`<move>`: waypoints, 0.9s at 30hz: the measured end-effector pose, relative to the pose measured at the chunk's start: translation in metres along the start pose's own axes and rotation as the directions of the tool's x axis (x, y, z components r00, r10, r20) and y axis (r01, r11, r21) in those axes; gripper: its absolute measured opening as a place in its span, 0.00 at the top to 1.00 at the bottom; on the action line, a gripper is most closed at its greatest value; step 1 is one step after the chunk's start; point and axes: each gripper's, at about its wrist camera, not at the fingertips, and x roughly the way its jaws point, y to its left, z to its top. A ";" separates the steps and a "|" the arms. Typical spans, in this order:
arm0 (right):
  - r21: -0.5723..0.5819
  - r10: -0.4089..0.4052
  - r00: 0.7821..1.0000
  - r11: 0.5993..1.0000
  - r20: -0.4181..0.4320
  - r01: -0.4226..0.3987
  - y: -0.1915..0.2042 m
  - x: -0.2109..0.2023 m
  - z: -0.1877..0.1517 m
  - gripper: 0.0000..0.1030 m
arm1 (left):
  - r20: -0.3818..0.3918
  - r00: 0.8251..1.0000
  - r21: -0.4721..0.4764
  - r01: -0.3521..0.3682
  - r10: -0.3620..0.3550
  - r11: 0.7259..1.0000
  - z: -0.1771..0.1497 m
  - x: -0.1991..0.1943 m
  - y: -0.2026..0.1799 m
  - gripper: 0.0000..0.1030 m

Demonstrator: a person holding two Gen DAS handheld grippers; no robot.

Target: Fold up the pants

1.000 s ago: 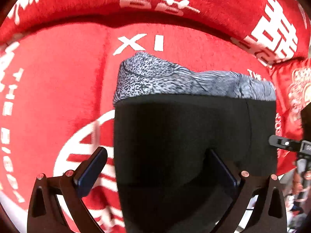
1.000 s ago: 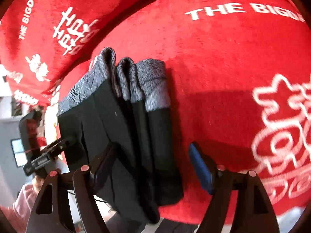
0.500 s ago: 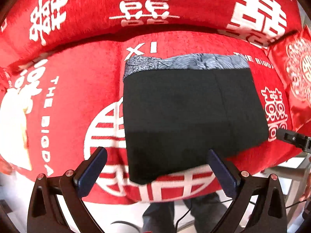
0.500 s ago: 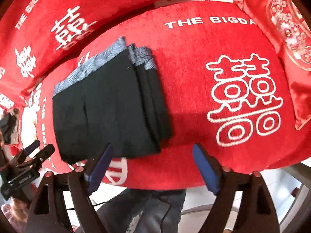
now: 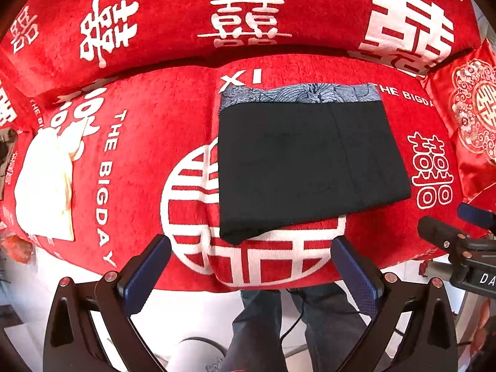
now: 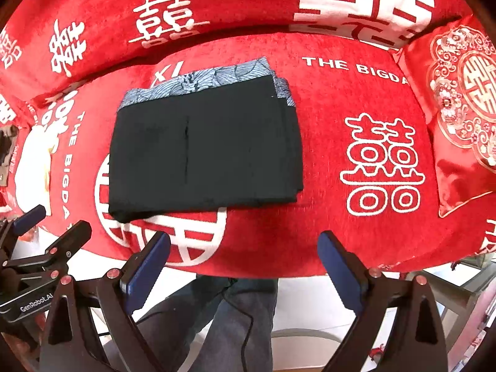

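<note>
The black pants (image 5: 307, 161) lie folded into a flat rectangle on the red sofa seat (image 5: 148, 142), with a grey patterned band (image 5: 300, 93) along the far edge. They also show in the right wrist view (image 6: 204, 152), with stacked layers visible at their right side. My left gripper (image 5: 251, 266) is open and empty, held back beyond the seat's front edge. My right gripper (image 6: 245, 263) is open and empty, also back from the front edge. Neither touches the pants.
A cream cloth (image 5: 46, 183) lies at the seat's left end. A red embroidered cushion (image 6: 462, 108) stands at the right end. The sofa backrest (image 5: 248, 15) rises behind. A person's legs (image 6: 235, 322) and a cable are below, over the floor.
Both grippers have pulled back and up from the pants, from close over the fabric to beyond the seat's front edge. The folded pants stay in place.
</note>
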 end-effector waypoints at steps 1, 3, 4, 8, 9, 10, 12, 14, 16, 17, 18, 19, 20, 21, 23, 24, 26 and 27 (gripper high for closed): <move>0.003 -0.003 1.000 1.000 -0.001 0.003 0.001 -0.003 -0.001 0.06 | 0.005 1.000 0.002 -0.008 0.008 1.000 -0.001 -0.003 0.001 0.00; 0.005 -0.010 1.000 1.000 -0.005 0.011 0.005 -0.006 -0.003 0.06 | 0.017 0.999 0.017 -0.031 0.031 0.999 -0.003 -0.009 0.000 0.00; 0.002 -0.021 1.000 1.000 -0.006 0.021 0.006 -0.008 -0.004 0.06 | 0.023 0.999 0.027 -0.044 0.043 0.999 -0.004 -0.012 -0.001 0.00; -0.020 -0.054 0.999 0.998 0.002 0.054 0.013 -0.016 -0.006 0.06 | 0.026 0.999 0.035 -0.046 0.045 0.998 -0.006 -0.018 -0.001 0.00; -0.025 -0.060 0.998 0.998 0.007 0.060 0.015 -0.018 -0.006 0.06 | 0.025 0.999 0.034 -0.046 0.045 0.998 -0.006 -0.019 -0.001 0.00; -0.026 -0.065 0.998 0.998 0.011 0.065 0.016 -0.020 -0.007 0.06 | 0.024 0.999 0.035 -0.047 0.046 0.998 -0.006 -0.020 -0.001 0.00; -0.025 -0.065 0.998 0.998 0.014 0.066 0.018 -0.023 -0.007 0.06 | 0.025 0.999 0.039 -0.048 0.047 0.998 -0.006 -0.022 -0.001 0.00; -0.021 -0.067 0.998 0.998 0.021 0.067 0.019 -0.026 -0.008 0.06 | 0.028 0.999 0.042 -0.048 0.047 0.998 -0.006 -0.025 -0.002 0.00; -0.022 -0.068 0.997 0.997 0.028 0.068 0.020 -0.028 -0.008 0.06 | 0.031 0.998 0.048 -0.048 0.047 0.998 -0.006 -0.027 -0.002 0.00; -0.024 -0.071 0.997 0.997 0.031 0.072 0.020 -0.030 -0.008 0.06 | 0.032 0.998 0.049 -0.048 0.046 0.998 -0.005 -0.027 -0.003 0.00; -0.027 -0.075 0.997 0.997 0.035 0.076 0.021 -0.031 -0.008 0.06 | 0.031 0.998 0.050 -0.047 0.045 0.998 -0.005 -0.028 -0.003 0.00; -0.031 -0.077 0.996 0.996 0.036 0.078 0.022 -0.032 -0.008 0.06 | 0.031 0.999 0.051 -0.046 0.044 0.998 -0.005 -0.029 -0.002 0.00; -0.035 -0.080 0.996 0.996 0.038 0.081 0.024 -0.034 -0.008 0.06 | 0.031 0.999 0.052 -0.044 0.043 0.998 -0.005 -0.029 -0.002 0.00; -0.040 -0.084 0.996 0.996 0.041 0.085 0.025 -0.035 -0.009 0.06 | 0.031 0.999 0.053 -0.043 0.042 0.998 -0.004 -0.030 -0.002 0.00; -0.047 -0.094 0.995 0.994 0.042 0.096 0.028 -0.037 -0.009 0.06 | 0.031 0.999 0.053 -0.042 0.040 0.998 -0.004 -0.031 -0.001 0.00; -0.049 -0.095 0.995 0.994 0.039 0.097 0.029 -0.036 -0.009 0.06 | 0.032 0.999 0.053 -0.040 0.039 0.998 -0.004 -0.032 -0.001 0.00; -0.051 -0.089 0.995 0.995 0.035 0.091 0.030 -0.038 -0.009 0.06 | 0.039 0.998 0.053 -0.042 0.040 0.998 -0.004 -0.035 0.000 0.00; -0.051 -0.087 0.996 0.995 0.035 0.089 0.030 -0.039 -0.008 0.06 | 0.043 0.998 0.053 -0.042 0.039 0.998 -0.004 -0.036 0.000 0.00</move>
